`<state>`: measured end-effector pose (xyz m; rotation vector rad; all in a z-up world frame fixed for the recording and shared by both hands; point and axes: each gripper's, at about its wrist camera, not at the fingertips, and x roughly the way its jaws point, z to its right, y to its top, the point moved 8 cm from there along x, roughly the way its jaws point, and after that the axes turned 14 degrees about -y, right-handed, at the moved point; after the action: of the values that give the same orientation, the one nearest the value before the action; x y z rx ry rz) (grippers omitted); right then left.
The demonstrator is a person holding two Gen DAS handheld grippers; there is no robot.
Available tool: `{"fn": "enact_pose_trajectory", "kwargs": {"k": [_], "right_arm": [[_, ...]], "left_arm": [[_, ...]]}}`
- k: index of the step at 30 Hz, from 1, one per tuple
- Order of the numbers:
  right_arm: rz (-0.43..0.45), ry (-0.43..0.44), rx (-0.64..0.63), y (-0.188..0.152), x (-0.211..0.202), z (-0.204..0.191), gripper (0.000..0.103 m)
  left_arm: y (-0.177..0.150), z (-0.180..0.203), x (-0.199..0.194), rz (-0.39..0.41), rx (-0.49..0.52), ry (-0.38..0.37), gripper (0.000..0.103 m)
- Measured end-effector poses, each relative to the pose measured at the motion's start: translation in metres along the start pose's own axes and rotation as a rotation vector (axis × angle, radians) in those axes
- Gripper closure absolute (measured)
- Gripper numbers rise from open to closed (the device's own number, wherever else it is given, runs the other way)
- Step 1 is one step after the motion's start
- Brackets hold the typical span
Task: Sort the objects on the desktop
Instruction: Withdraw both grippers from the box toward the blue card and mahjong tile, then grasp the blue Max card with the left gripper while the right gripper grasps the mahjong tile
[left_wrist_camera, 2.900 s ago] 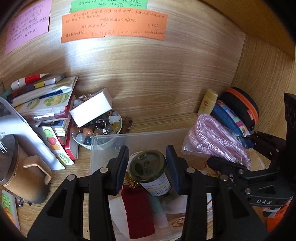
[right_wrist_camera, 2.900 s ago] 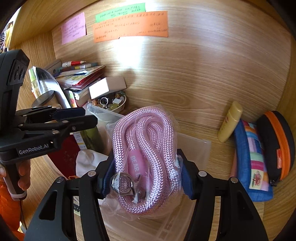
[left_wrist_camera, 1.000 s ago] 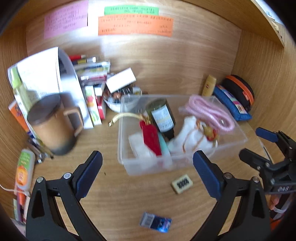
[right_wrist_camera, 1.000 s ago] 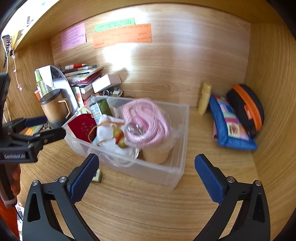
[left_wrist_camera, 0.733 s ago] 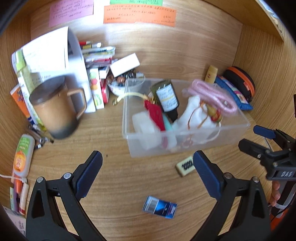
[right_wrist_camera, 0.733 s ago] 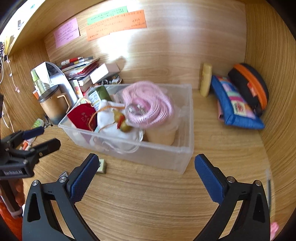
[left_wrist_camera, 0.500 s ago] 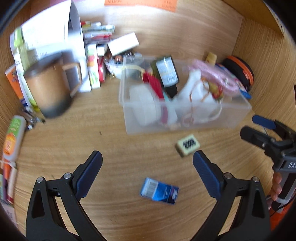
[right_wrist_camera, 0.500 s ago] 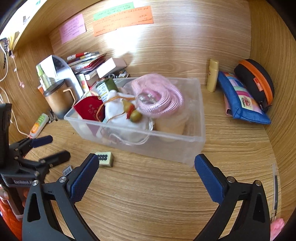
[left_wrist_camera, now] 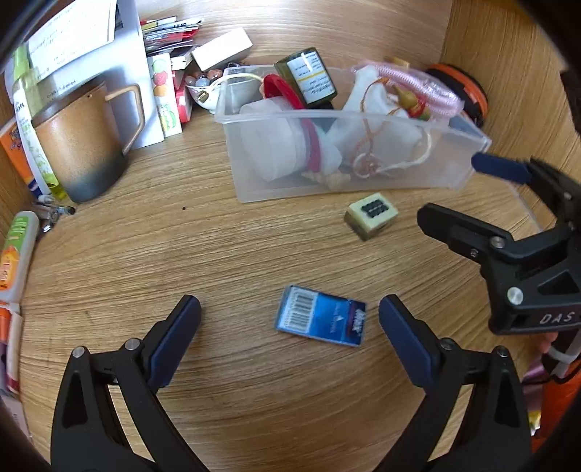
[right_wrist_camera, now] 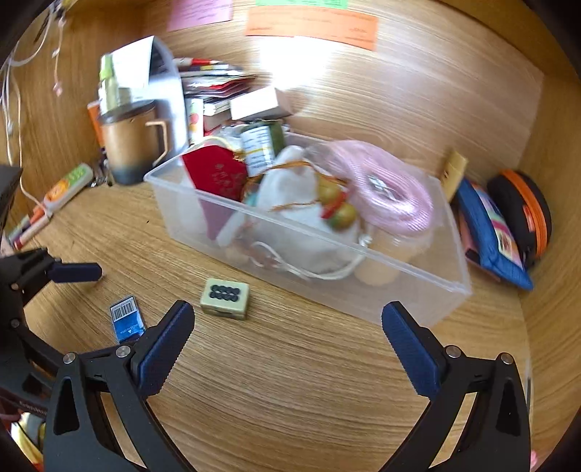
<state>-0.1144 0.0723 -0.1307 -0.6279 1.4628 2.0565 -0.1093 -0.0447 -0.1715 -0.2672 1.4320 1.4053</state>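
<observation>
The clear rectangular plastic bin (left_wrist_camera: pixel 366 152) sits on the pale wood-grain desk (left_wrist_camera: pixel 218 254) and serves as landmark: it holds a coil of pink rope in a plastic bag (right_wrist_camera: pixel 385 188), a white drawstring pouch (right_wrist_camera: pixel 297 203), a dark green jar with a white label (left_wrist_camera: pixel 308 78) and a red fabric piece (right_wrist_camera: pixel 216 176). In front of the bin, just apart from its near wall, lies a small cream block with black dots (left_wrist_camera: pixel 371 215); further out in front lies a flat blue packet with a barcode (left_wrist_camera: pixel 321 316). The left gripper (left_wrist_camera: pixel 288 323) hovers over that packet with jaws spread wide and holding nothing, the packet between its blue pads. The right gripper (right_wrist_camera: pixel 287 330) is likewise wide apart and bare, aimed at the bin's near long wall. Left of the bin stands a brown mug with a dark base and thin handle (left_wrist_camera: pixel 78 145), with stacked booklets (left_wrist_camera: pixel 167 32) and a white box (left_wrist_camera: pixel 221 49) behind it. Right of the bin lie a blue zip pouch (right_wrist_camera: pixel 490 232) and a black case with orange trim (right_wrist_camera: pixel 523 210). Wood panels (right_wrist_camera: pixel 417 83) wall the nook, with orange and pink notes (right_wrist_camera: pixel 312 23) stuck on the back.
</observation>
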Motion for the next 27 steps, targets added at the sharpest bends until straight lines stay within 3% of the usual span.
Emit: {"fn": "enact_pose_trajectory", "kwargs": {"k": [8,12,17,21,27], "right_arm": [[-0.005,0.038,-0.038,0.004,0.008,-0.024,0.005],[-0.049,0.091,-0.041,0.001,0.017,-0.035,0.017],[-0.097,0.137,-0.061,-0.003,0.028,-0.047,0.037],[-0.098,0.146,-0.068,-0.004,0.029,-0.053,0.038],[-0.106,0.179,-0.068,-0.004,0.034,-0.058,0.045]], "left_arm": [[-0.009,-0.003,-0.002,-0.017,0.040,0.038,0.005],[-0.009,0.002,-0.006,0.003,0.071,0.026,0.019],[-0.007,-0.001,-0.006,0.007,0.082,0.020,0.026],[-0.003,-0.002,-0.007,0.026,0.096,0.021,0.042],[-0.002,-0.001,-0.005,0.033,0.117,0.041,0.047]]}}
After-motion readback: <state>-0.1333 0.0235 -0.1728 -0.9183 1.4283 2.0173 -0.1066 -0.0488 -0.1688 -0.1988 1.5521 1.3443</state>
